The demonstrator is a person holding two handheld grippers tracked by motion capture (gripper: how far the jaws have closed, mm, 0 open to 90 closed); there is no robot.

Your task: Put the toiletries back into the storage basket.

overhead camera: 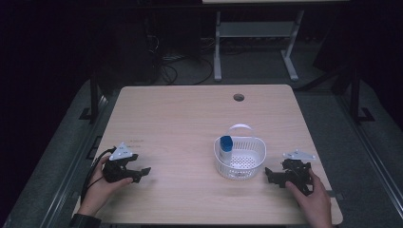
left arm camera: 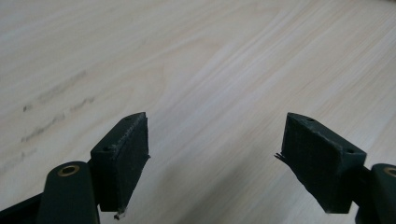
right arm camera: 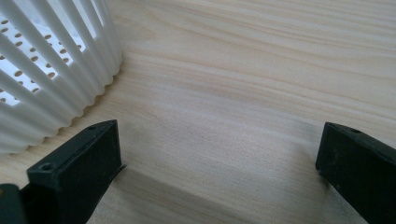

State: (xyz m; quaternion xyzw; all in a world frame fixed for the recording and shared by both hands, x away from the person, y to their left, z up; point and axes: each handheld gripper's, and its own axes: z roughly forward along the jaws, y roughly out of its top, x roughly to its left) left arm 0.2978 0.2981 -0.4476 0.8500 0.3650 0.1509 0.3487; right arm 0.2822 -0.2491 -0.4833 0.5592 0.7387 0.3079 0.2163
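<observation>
A white slatted plastic basket with a looped handle stands right of the table's middle. A small white bottle with a blue cap leans upright inside its left part. My left gripper rests low on the table near the front left, open, with bare wood between its jaws. My right gripper sits just right of the basket's front, open and empty. In the right gripper view the basket's ribbed wall stands close at the upper left.
The light wooden table has a round cable hole near its far edge. Beyond it are a dark floor, cables and the white legs of another table. A hand holds each gripper near the front edge.
</observation>
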